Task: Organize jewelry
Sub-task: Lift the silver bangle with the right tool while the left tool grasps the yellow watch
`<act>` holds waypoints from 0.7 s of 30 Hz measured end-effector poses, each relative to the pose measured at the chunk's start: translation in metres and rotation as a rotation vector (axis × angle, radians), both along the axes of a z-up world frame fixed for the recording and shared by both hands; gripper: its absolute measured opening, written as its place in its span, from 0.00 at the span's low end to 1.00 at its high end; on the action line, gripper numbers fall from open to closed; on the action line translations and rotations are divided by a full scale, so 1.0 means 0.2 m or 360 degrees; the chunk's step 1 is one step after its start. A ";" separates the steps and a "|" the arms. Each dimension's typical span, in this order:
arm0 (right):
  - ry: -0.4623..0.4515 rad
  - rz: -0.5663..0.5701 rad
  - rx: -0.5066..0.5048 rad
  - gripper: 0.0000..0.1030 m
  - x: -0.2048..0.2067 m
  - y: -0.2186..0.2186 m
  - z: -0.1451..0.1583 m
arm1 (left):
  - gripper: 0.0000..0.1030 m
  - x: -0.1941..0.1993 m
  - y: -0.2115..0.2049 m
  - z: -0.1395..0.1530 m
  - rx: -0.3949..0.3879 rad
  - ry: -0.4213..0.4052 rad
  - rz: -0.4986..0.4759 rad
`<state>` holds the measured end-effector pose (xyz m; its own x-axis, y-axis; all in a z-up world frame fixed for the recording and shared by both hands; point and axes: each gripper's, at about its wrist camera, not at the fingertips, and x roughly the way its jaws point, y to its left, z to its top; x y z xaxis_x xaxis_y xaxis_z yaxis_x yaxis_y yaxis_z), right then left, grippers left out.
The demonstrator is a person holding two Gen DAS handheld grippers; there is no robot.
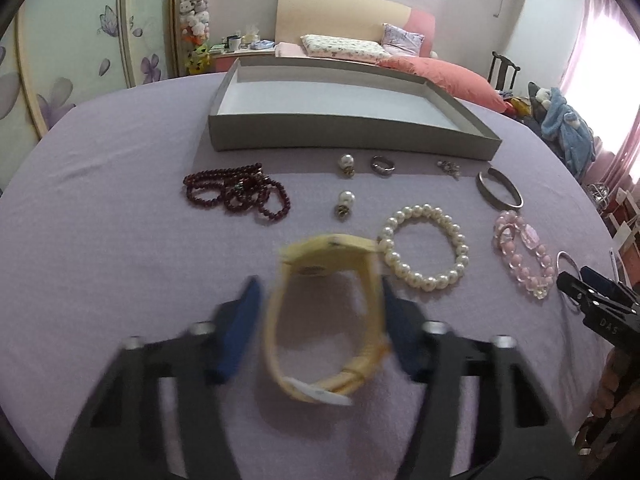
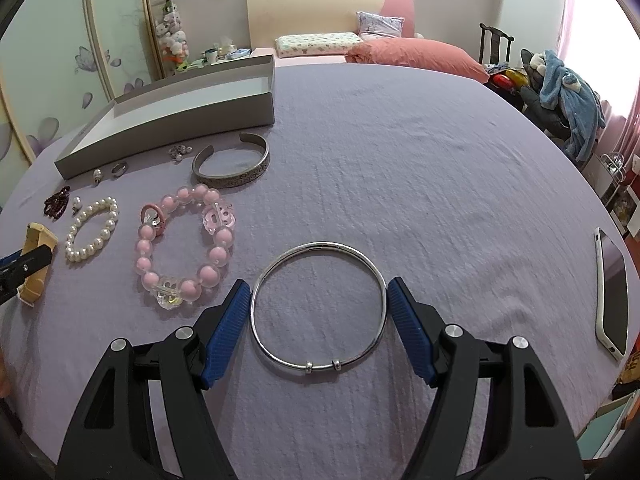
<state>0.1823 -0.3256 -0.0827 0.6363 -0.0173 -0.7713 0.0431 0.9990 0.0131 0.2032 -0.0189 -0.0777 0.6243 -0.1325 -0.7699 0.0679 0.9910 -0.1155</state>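
A yellow watch lies on the purple cloth between the jaws of my left gripper, which is open around it; the view is blurred. It also shows in the right wrist view. A thin silver bangle lies between the open jaws of my right gripper. A grey open box stands at the back. In front of it lie dark red beads, two pearl earrings, a ring, a pearl bracelet, a pink bead bracelet and a silver cuff.
A white phone lies near the cloth's right edge. A small charm cluster sits by the box. A bed with pillows, a wardrobe and a chair with clothes stand behind.
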 end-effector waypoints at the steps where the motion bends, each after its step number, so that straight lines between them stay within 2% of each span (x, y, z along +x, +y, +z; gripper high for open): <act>1: 0.0001 0.0000 -0.0003 0.69 0.00 0.00 0.00 | 0.44 0.00 0.00 0.00 -0.0010 -0.0001 0.0002; 4: 0.0004 -0.0004 -0.0004 0.70 0.00 0.00 0.00 | 0.42 -0.01 0.02 0.01 -0.0040 -0.0004 0.0001; 6: 0.0014 -0.0026 -0.0018 0.79 0.01 0.00 0.00 | 0.42 -0.02 0.04 0.01 -0.0049 -0.0009 0.0008; 7: 0.0017 -0.0029 -0.0021 0.79 0.01 0.00 0.00 | 0.42 -0.02 0.04 0.01 -0.0049 -0.0010 0.0013; 8: 0.0019 -0.0021 -0.0012 0.78 0.01 -0.01 -0.01 | 0.42 -0.02 0.04 0.02 -0.0050 -0.0013 0.0019; 10: 0.0012 -0.0002 0.0001 0.69 0.00 -0.01 -0.01 | 0.42 -0.03 0.06 0.02 -0.0057 -0.0024 0.0030; 17: -0.0019 0.0022 0.0016 0.68 -0.04 0.00 0.01 | 0.42 -0.08 0.11 0.07 -0.0084 -0.0088 0.0069; 21: -0.0114 0.0058 0.0025 0.68 -0.08 0.04 0.07 | 0.42 -0.12 0.15 0.12 -0.0078 -0.0142 0.0091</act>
